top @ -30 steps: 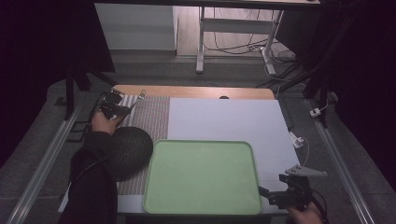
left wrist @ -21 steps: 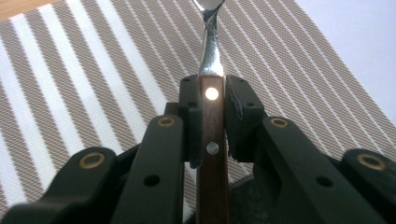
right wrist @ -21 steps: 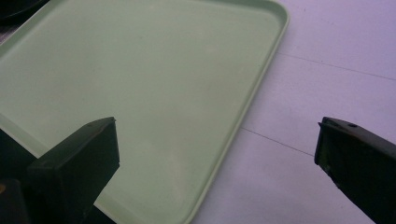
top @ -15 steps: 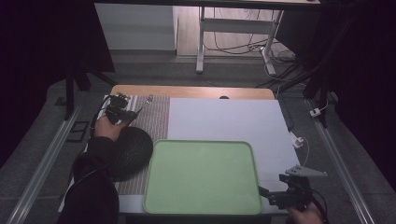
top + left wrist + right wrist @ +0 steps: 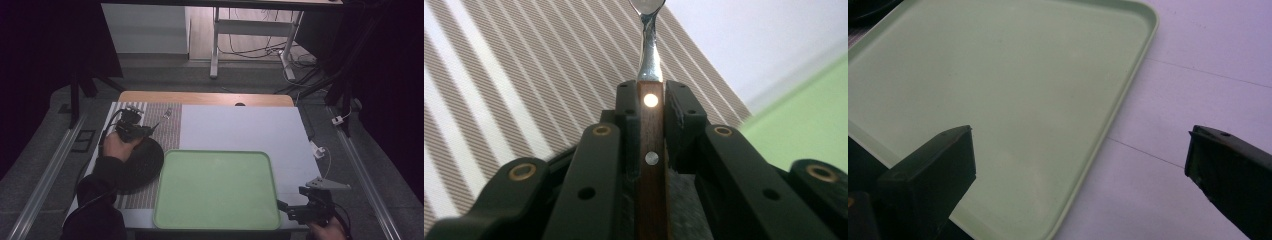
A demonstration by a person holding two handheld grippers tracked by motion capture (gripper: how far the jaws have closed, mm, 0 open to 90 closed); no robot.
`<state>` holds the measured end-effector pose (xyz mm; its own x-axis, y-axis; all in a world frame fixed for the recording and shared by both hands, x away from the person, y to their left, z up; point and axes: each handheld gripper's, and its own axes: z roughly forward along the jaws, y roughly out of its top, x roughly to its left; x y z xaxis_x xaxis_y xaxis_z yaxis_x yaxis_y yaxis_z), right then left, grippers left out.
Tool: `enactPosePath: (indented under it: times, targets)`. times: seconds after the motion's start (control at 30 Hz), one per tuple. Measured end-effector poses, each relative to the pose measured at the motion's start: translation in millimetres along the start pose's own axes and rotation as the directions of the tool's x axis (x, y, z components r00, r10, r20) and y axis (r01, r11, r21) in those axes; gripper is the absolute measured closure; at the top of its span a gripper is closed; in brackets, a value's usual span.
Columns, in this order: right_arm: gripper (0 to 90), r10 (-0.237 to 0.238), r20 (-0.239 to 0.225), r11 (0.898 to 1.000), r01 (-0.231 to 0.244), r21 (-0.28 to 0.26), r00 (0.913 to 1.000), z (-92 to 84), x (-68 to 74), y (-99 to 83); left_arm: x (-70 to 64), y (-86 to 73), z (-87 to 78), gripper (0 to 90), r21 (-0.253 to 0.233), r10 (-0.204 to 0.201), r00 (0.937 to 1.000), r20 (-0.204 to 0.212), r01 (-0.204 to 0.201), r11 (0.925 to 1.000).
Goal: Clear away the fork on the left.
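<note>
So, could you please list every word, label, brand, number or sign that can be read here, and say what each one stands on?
There are none to read.
Green tray: plain, no print.
Striped placemat: stripes alone, no lettering.
Wooden-handled utensil in the left hand-held gripper: two metal rivets, no brand mark visible.
Right hand-held gripper: jaws open, black, unmarked.
Dark round plate: too dim to tell.

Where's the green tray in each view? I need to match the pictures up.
High view: the green tray lies in the lower centre, at the table's near edge.
Left gripper view: a green patch at the right edge, to the right of the wooden-handled utensil.
Right gripper view: it covers the left and centre, with a rounded corner at the top.
Shared landmark: the white table surface bordering the tray.
</note>
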<state>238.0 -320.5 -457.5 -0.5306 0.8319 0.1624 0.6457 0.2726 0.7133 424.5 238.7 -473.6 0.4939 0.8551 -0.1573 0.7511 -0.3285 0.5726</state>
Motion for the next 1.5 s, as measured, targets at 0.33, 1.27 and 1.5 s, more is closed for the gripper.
enactPosePath:
  times: [0.33,1.27,1.5]
  targets:
    - [0.0,-0.004,0.003,1.000,0.004,0.000,1.0000,-0.1,0.2,0.0,-38.5,-11.3,-6.5,77.4,0.029,0.074,0.9951,0.066,-0.076,0.9967]
    - [0.0,-0.004,0.006,1.000,0.004,0.003,1.0000,0.2,1.0,0.0,-145.5,-63.6,-14.2,77.3,0.103,0.187,0.9632,0.193,-0.209,0.9725]
    - [0.0,-0.005,0.006,1.000,0.005,0.006,1.0000,0.5,1.0,0.1,-165.0,-72.8,1.3,77.2,0.176,0.215,0.9576,0.192,-0.249,0.9522]
